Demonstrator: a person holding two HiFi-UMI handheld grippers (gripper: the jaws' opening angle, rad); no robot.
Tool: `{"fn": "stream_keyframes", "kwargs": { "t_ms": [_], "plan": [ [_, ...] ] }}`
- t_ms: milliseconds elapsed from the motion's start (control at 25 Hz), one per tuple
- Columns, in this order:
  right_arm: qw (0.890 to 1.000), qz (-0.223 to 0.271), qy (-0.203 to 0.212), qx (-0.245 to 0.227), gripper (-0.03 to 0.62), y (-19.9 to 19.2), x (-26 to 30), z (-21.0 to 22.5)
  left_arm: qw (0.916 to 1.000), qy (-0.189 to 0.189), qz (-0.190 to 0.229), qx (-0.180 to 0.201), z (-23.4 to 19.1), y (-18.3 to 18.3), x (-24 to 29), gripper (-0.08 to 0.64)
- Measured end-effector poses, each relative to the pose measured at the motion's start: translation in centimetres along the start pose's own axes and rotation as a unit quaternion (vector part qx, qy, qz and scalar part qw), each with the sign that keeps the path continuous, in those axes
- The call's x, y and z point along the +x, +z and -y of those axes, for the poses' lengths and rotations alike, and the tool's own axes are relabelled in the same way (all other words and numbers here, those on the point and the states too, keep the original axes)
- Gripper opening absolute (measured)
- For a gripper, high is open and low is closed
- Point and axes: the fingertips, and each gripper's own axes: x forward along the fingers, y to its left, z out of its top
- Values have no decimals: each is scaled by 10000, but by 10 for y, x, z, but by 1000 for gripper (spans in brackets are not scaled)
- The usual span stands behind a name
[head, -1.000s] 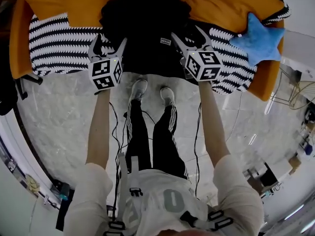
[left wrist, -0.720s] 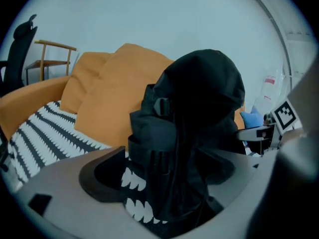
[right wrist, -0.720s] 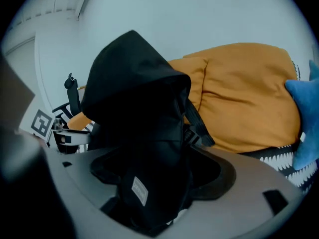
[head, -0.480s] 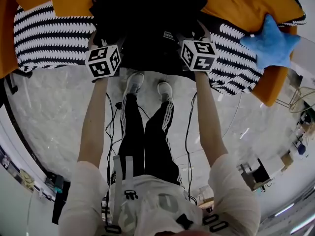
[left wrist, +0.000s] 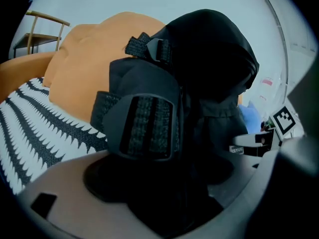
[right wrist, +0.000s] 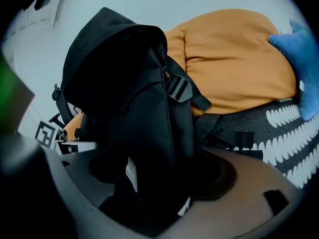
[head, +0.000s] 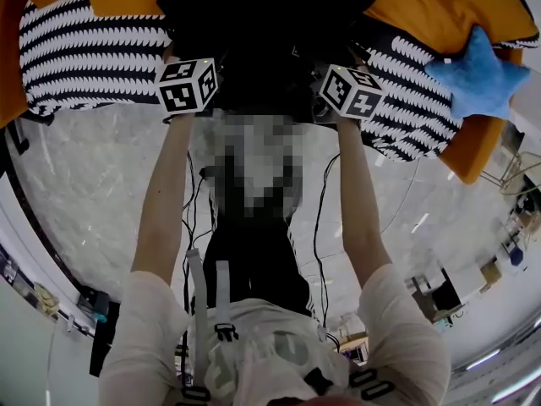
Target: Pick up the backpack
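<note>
The black backpack [head: 262, 32] stands upright at the middle of an orange sofa [head: 472, 146], at the far side of the scene. Its base rests on a black-and-white striped throw [head: 84, 53] that covers the seat, and an orange cushion [head: 423, 2] sits behind it. A blue star-shaped cushion [head: 478, 73] lies on the throw well to the right of the bag. The person stands on a pale marble floor [head: 84, 193] in front of the sofa with both arms stretched forward, one on each side of the backpack. The left claw [left wrist: 172, 188] is at the bag's lower left side. Its jaws have just been opening and now stand spread wide. The bag's lower body and a padded shoulder strap [left wrist: 144, 126] lie between them, and the jaws do not pinch the fabric. The right claw [right wrist: 154, 193] is at the bag's lower right side. Its jaws have also just been opening and stand spread wide around the dark front of the bag, where a small white tag [right wrist: 131, 173] hangs. In the head view the left marker cube [head: 188, 85] and the right marker cube [head: 356, 91] sit at the near edge of the seat, just beside the backpack on either side. Both claw tips are lost against the backpack's black cloth.
</note>
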Motion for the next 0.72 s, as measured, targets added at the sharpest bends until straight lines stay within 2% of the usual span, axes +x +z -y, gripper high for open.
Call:
{"fn": "stream_keyframes", "kwargs": {
  "t_ms": [80, 280, 480, 600, 720],
  "plan": [
    [9999, 9, 79, 137, 361, -2, 5, -4, 9999, -123, 42, -51, -1, -1, 2, 406],
    [9998, 32, 184, -2, 270, -3, 4, -9, 9986, -522, 72, -106, 10, -4, 3, 316],
    [9996, -64, 158, -219, 184, 1, -6, -14, 9979, -646, -36, -30, 24, 1, -6, 235],
    [9998, 18, 86, -192, 159, 10, -10, -18, 9981, -572, 104, 212, 30, 16, -16, 209],
    [9997, 187, -10, -131, 149, 33, -25, -24, 9970, -554, 287, 450, 43, 45, -32, 195]
  ]
}}
